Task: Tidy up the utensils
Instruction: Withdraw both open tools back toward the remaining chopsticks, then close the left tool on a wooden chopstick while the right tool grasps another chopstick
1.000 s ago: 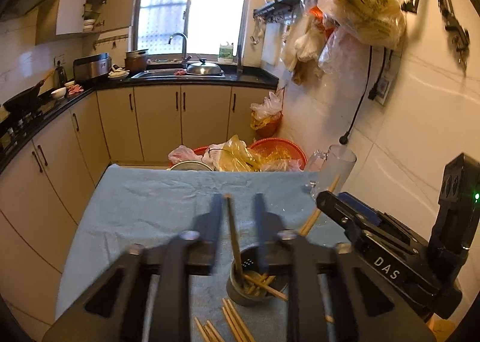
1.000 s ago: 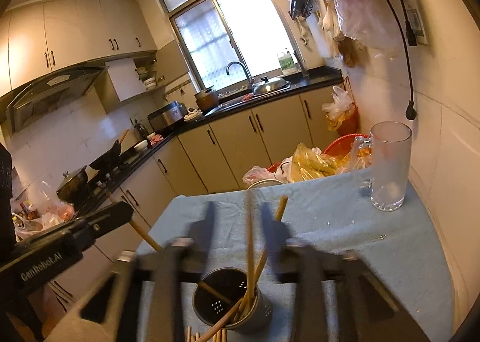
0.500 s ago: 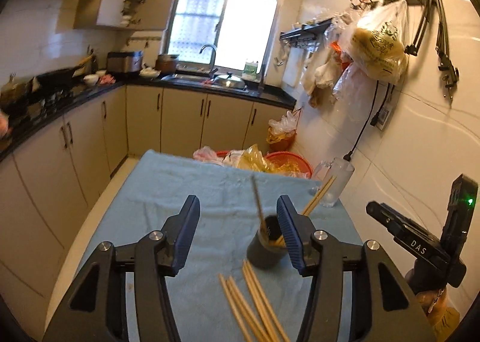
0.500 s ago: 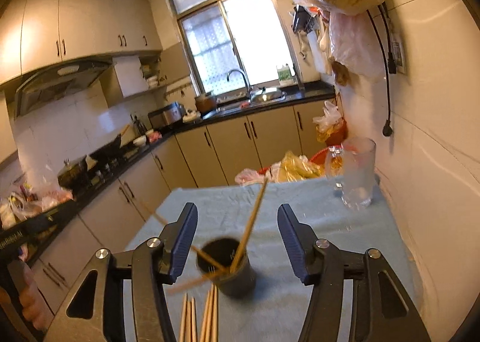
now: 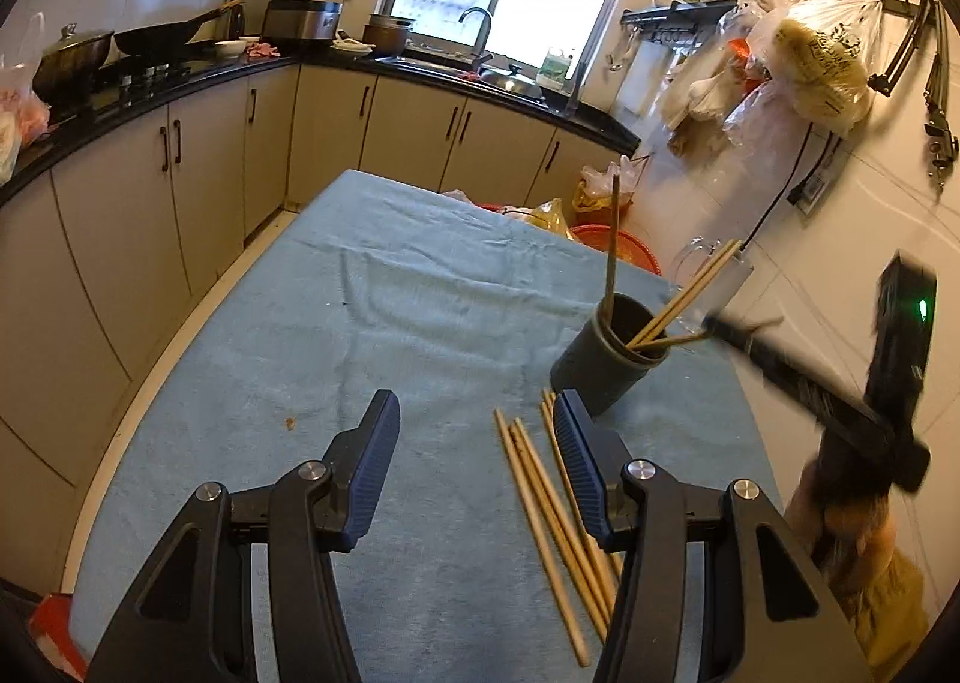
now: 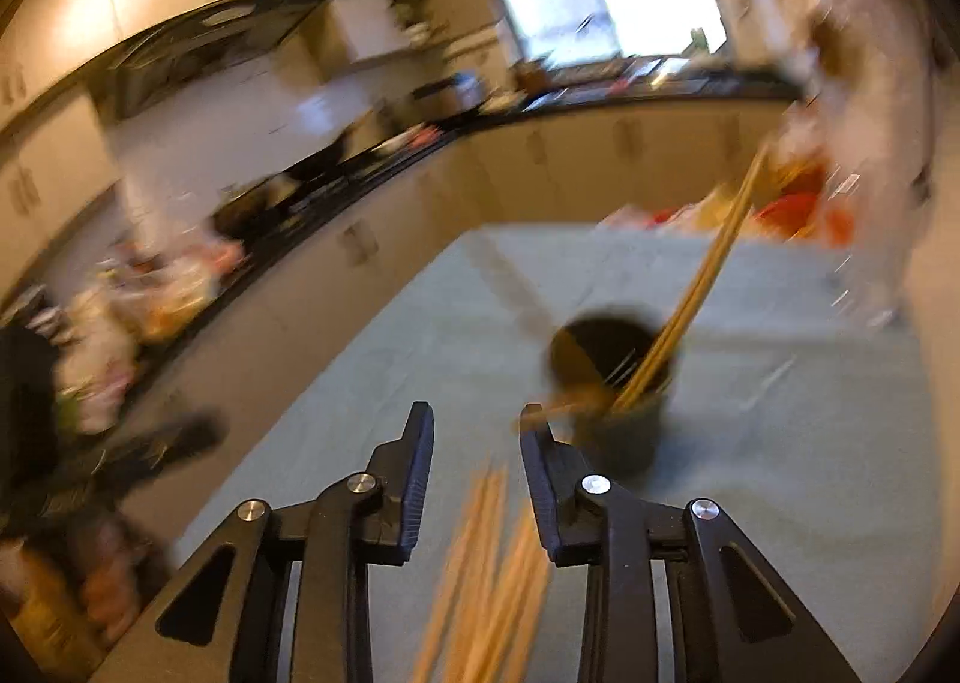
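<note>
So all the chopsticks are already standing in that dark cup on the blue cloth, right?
Not all. The left wrist view shows several chopsticks lying loose on the blue cloth in front of the dark cup; only a few stand in it.

Both cameras sit on the grippers and look forward and downward along the fingers, over a table with a blue cloth (image 5: 372, 323), toward the kitchen window. The left wrist view is sharp; it looks from the near end of the table, with the dark cup (image 5: 606, 359) to its right and the loose chopsticks (image 5: 540, 509) near its right finger. The right wrist view is blurred and tilted; it is closer to the same cup (image 6: 618, 401), and the loose chopsticks (image 6: 480, 563) lie directly below its fingers. Both views share the cup, the chopsticks, the cloth, the cabinets and the window.
</note>
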The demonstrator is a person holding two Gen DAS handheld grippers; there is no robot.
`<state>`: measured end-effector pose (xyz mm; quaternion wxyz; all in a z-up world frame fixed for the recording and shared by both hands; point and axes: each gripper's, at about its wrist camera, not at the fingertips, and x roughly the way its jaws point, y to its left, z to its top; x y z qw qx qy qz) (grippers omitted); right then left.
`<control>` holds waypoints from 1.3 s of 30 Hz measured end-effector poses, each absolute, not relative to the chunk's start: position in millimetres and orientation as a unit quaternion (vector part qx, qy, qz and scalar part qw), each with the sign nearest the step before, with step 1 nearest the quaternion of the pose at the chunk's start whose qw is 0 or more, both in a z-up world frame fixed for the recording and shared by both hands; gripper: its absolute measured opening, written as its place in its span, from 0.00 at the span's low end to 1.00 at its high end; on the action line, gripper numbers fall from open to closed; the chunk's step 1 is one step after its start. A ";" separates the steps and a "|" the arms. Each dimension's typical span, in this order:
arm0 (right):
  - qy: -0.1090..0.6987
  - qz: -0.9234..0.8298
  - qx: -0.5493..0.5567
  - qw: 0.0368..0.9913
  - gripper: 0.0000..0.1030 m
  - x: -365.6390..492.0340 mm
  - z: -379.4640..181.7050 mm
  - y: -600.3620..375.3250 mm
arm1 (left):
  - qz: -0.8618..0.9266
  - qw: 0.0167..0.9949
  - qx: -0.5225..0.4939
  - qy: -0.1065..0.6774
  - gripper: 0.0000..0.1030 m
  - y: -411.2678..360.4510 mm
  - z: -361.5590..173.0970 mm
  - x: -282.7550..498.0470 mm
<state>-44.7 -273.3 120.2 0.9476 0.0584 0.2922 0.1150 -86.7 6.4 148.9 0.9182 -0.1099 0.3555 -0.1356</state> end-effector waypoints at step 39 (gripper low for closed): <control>0.527 0.086 -0.043 0.845 0.08 -88.4 -16.8 -244.5 | -0.148 0.855 0.022 0.496 0.06 -89.6 17.3 -70.7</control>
